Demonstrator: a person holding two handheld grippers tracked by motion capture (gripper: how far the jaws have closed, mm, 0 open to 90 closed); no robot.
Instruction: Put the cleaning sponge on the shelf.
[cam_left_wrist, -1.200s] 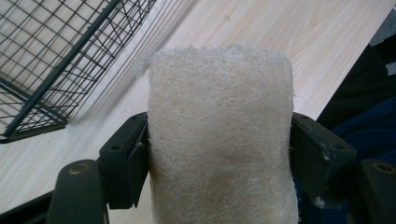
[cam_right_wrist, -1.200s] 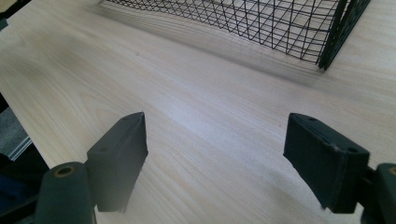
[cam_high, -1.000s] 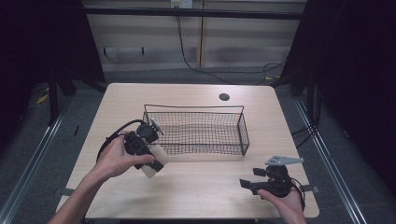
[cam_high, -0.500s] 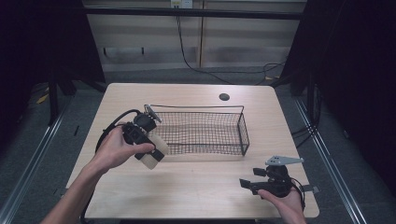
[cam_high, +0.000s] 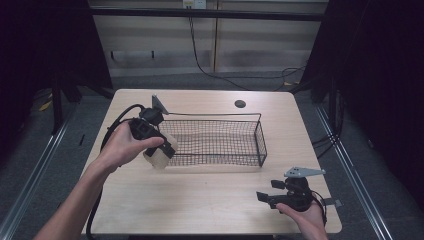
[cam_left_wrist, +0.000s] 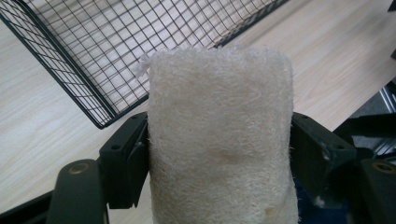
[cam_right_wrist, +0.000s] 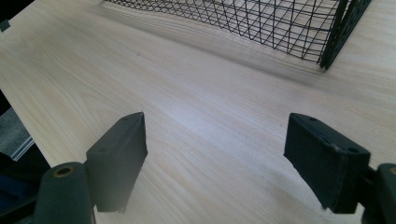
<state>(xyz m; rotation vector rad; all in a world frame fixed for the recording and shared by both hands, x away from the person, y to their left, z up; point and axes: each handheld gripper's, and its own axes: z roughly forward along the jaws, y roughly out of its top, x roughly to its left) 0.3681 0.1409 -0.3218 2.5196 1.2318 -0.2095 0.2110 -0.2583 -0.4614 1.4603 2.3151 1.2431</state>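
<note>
The left gripper clamps a cream loofah sponge just outside the wire basket at its 9 o'clock end. The right gripper rests spread and empty at the bench's 5 o'clock corner. The soft sponge could snag the rim and tip the basket.

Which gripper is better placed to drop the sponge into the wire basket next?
Left. The left gripper already clamps the sponge at the basket's near-left corner. The right gripper sits open and empty near the table's front-right edge.
</note>
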